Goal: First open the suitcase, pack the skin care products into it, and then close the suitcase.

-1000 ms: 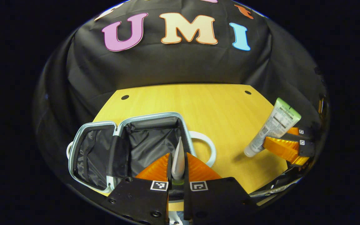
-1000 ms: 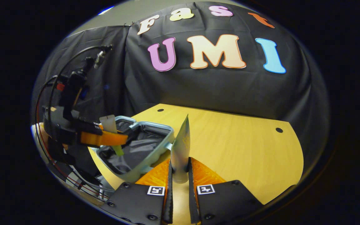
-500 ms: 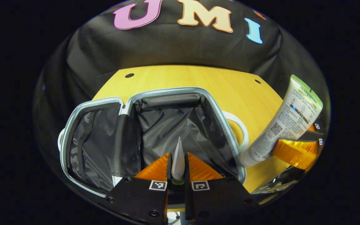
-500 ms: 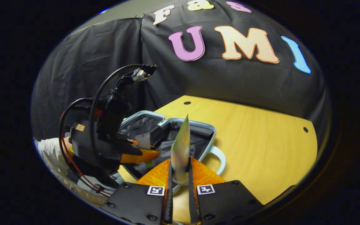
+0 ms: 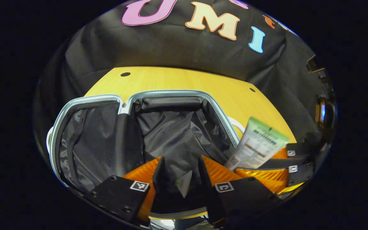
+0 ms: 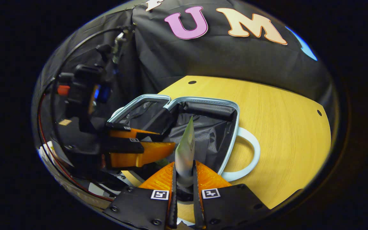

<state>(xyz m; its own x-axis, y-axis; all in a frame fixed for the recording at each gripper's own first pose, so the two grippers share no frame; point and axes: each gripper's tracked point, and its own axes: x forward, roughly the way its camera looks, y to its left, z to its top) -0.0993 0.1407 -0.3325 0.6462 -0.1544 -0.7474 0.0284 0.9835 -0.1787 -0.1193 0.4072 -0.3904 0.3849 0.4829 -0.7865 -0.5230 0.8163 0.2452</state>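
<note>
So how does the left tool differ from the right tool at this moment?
The left tool is open, its fingers spread wide; the right tool is shut on a white tube. A second tube sits loose between the left tool's fingers, pressed by neither, while the right tool's tube stands clamped and pointing forward. Both are at the open suitcase.

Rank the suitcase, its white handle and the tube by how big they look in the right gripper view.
1. Suitcase
2. White handle
3. Tube, seen edge-on and close to the camera, so its rank is unsure.
</note>
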